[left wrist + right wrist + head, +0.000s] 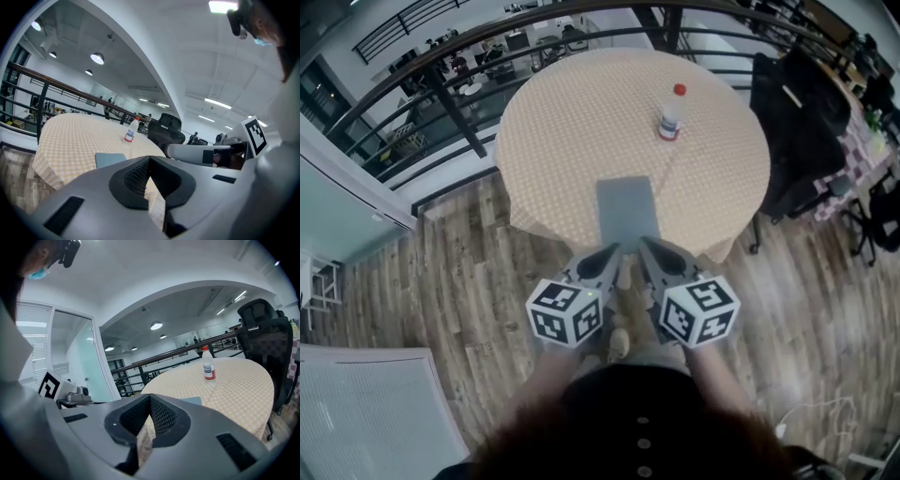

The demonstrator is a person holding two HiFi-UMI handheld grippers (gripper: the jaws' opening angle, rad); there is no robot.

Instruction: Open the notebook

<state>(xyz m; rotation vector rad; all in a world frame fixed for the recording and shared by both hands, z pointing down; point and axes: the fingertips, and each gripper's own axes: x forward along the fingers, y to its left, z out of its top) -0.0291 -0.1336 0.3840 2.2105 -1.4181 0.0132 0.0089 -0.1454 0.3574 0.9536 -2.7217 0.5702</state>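
Notebook [626, 211] closed, flat at near edge of surface [553, 122]; long axis runs away from person; lies just ahead of both tongs, between them; left tongs [607, 255], right tongs [651, 251] clenched, empty, about equally near.

Left gripper [614, 251]: smooth grey moulded shell that narrows to a point. Black cross-hatched pads [136, 177] line the jaws, and dark ribbed slots are set into the casing. Right gripper [645, 246]: same build.

Each carries a white marker cube [565, 311] printed with black squares.

Person wears a dark top [619, 412] with small round buttons [643, 445] down the front.
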